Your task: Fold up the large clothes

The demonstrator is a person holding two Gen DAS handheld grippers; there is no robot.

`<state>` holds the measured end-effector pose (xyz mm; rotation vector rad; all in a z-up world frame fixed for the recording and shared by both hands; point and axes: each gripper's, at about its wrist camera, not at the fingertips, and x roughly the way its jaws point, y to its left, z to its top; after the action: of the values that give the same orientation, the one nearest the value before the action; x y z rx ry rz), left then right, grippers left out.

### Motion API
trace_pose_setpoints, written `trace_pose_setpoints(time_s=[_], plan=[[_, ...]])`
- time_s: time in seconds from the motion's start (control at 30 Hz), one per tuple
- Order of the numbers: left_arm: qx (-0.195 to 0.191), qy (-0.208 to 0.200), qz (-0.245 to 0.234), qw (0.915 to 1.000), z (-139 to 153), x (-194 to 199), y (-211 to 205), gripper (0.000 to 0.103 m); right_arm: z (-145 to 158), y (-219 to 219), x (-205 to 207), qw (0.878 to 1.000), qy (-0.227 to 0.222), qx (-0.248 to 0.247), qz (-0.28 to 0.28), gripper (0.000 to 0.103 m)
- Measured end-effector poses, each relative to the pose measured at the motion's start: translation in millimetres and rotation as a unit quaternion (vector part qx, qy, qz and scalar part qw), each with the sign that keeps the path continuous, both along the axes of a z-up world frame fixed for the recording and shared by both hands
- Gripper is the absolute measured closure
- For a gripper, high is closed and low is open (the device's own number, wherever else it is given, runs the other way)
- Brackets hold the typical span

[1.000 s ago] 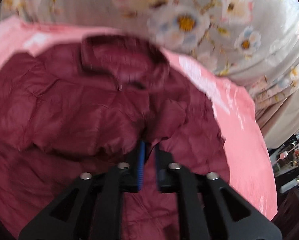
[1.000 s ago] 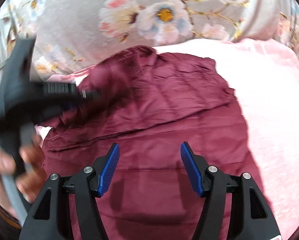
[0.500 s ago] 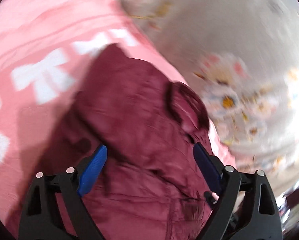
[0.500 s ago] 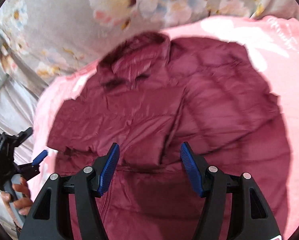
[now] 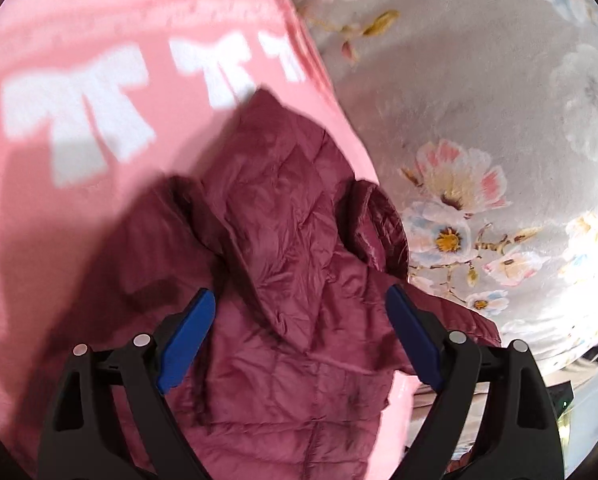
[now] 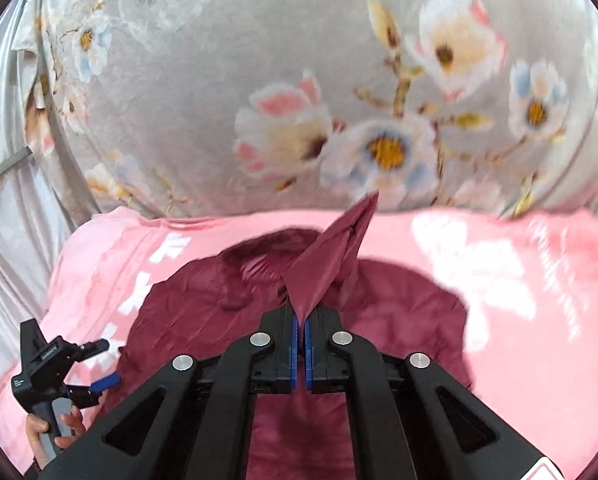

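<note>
Your right gripper (image 6: pixel 301 354) has its blue pads (image 6: pixel 295 354) pinched tight on a peak of the maroon puffer jacket (image 6: pixel 203 320), lifting that fold into a point above the rest of the garment. Your left gripper (image 5: pixel 299 344) hangs spread wide over the jacket, holding nothing; the right view shows it off to the jacket's left edge.

The jacket lies spread on the pink blanket (image 5: pixel 59 208), with its collar (image 5: pixel 379 220) toward the grey floral bedding (image 6: pixel 299 80). One sleeve or side panel is already laid across the body.

Judging by the thin, shiny quilted shell, it will likely be light, soft and slippery, puffing back up instead of holding a crease. Take it by seams, hem or cuff rather than mid-panel, and clamp enough thickness that the fabric cannot slide out.

The blanket carries white bow-like shapes (image 5: pixel 79 112), too blurred to read as lettering. No brand or label is legible on the jacket.
</note>
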<state>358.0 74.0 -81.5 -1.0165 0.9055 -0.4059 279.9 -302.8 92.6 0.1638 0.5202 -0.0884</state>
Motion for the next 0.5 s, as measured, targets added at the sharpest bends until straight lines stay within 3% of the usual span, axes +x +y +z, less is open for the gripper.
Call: trace_pose_setpoints(time_s=[0.07, 0.13, 0.23, 0.3, 0.33, 0.5], plan=[[0.001, 0.011, 0.0, 0.9999, -5, 6, -7, 0.02, 0, -5, 2, 1.0, 0.007, -0.011, -0.004, 0.101], [0.03, 0.011, 0.013, 0.9994, -5, 11, -10, 0.028, -5, -12, 6, 1.0, 0.019, -0.016, -0.009, 0.101], [0.105, 0.01, 0.042, 0.9935, 2, 16, -6, 0.053, -17, -27, 5, 0.999, 0.031, -0.015, -0.016, 0.101], [0.154, 0.011, 0.055, 0.9865, 5, 17, 0, 0.09, -33, -36, 4, 0.999, 0.043, -0.008, -0.018, 0.101], [0.167, 0.012, 0.055, 0.9843, 5, 18, 2, 0.097, -40, -40, 2, 0.999, 0.048, -0.006, -0.02, 0.101], [0.201, 0.015, 0.052, 0.9781, -5, 20, 10, 0.103, -97, -50, -7, 0.996, 0.089, 0.021, -0.022, 0.101]])
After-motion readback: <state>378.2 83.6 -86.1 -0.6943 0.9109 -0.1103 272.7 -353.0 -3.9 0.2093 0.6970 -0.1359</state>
